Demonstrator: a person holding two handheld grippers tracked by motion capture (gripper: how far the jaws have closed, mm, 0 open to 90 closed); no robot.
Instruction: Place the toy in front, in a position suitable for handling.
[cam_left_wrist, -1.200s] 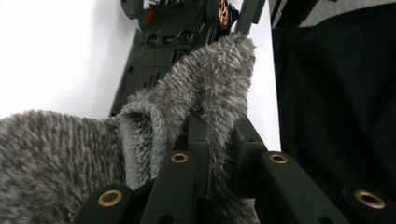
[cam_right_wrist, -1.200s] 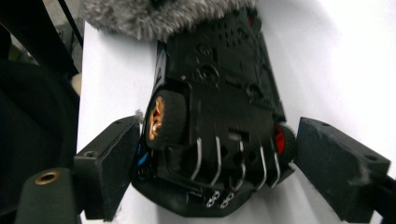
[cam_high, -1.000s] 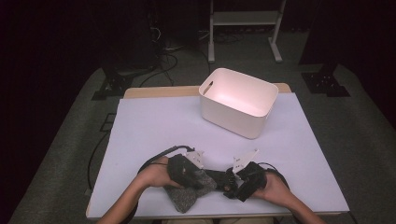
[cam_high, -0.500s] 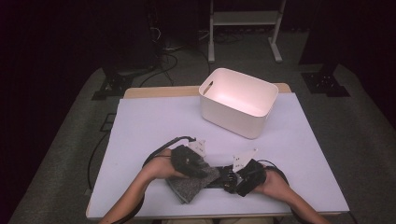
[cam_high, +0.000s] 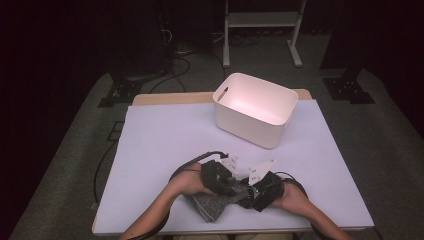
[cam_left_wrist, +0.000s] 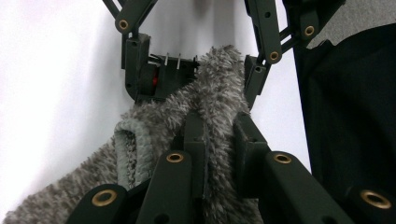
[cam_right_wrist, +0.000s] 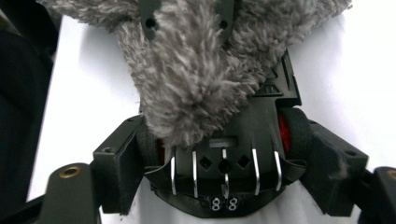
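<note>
The grey fluffy sock (cam_high: 214, 204) lies at the near edge of the white surface (cam_high: 165, 145), bunched between the person's two hands. One end spreads flat toward the near-left; the other is lifted and drawn toward the right.

The left claw (cam_left_wrist: 219, 135) is closed on the sock: in the left gripper view its two black jaws stand close together with a fold of the fuzzy fabric pinched between them, and the sock's ribbed cuff (cam_left_wrist: 127, 149) curls out to the left of the jaws. In the high view this left claw (cam_high: 227, 182) sits over the sock, pointing right toward the other one.

The right claw (cam_high: 250, 192) faces it, tip to tip. Its jaws stand wide apart and have just been closing a little; in the right gripper view (cam_right_wrist: 196, 140) the sock's end (cam_right_wrist: 196, 84) hangs in front of them, but whether its pads touch the fabric I cannot tell. In the left gripper view the right claw's spread jaws flank the sock's end.

A white bin (cam_high: 255, 107) stands well apart at the far side of the surface, slightly turned, its inside empty.
</note>
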